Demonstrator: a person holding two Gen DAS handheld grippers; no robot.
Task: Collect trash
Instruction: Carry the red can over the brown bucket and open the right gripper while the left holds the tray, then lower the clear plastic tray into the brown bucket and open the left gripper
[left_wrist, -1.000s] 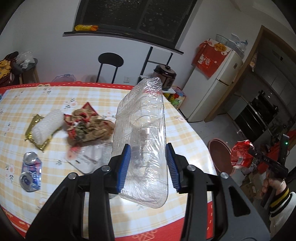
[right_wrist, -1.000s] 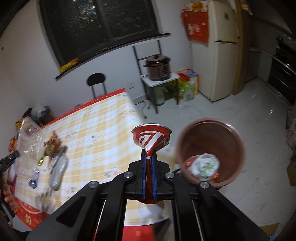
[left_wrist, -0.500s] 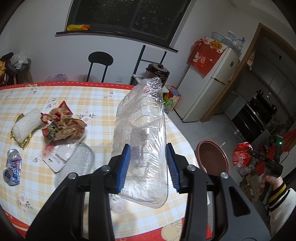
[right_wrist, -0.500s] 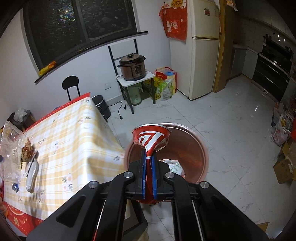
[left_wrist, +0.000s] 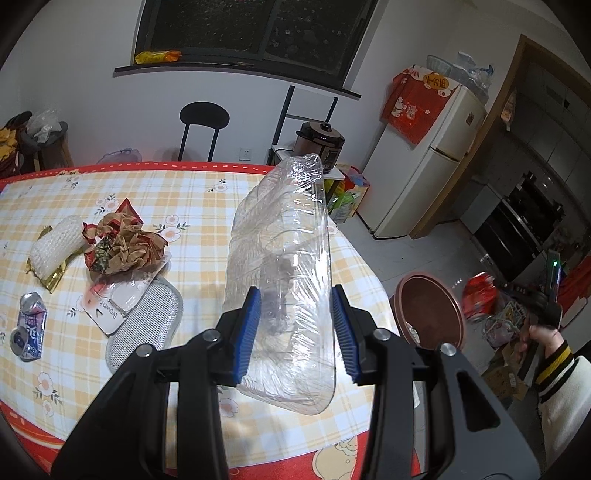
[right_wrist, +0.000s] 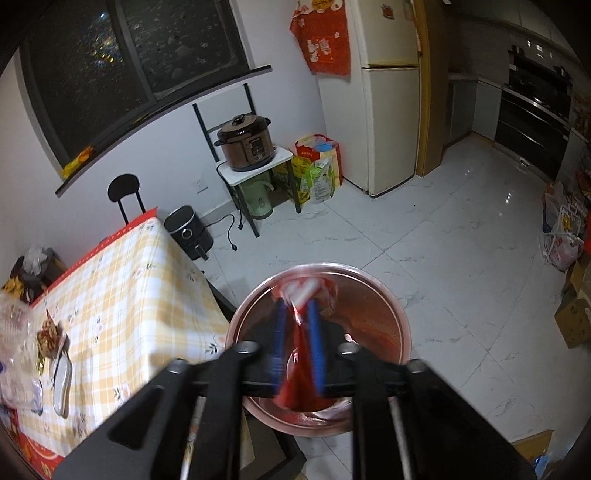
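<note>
From the left wrist, our left gripper (left_wrist: 295, 328) is pinching a clear tray (left_wrist: 284, 266) above the table (left_wrist: 199, 199). From the right wrist, our right gripper (right_wrist: 298, 339) has just been opening over the bin (right_wrist: 388, 317); the red wrapper (right_wrist: 301, 332) is blurring between its parted pads.

Bright indoor light, dark corners, fisheye-bent edges, glare on floor (right_wrist: 461, 236), right view perhaps motion-blurred

You have one clear plastic tray (left_wrist: 284, 266), one crushed can (left_wrist: 28, 325), one crumpled paper wad (left_wrist: 125, 245) and one bubble-wrap roll (left_wrist: 55, 247). You also have one brown bin (right_wrist: 369, 295) and one red wrapper (right_wrist: 299, 369).
</note>
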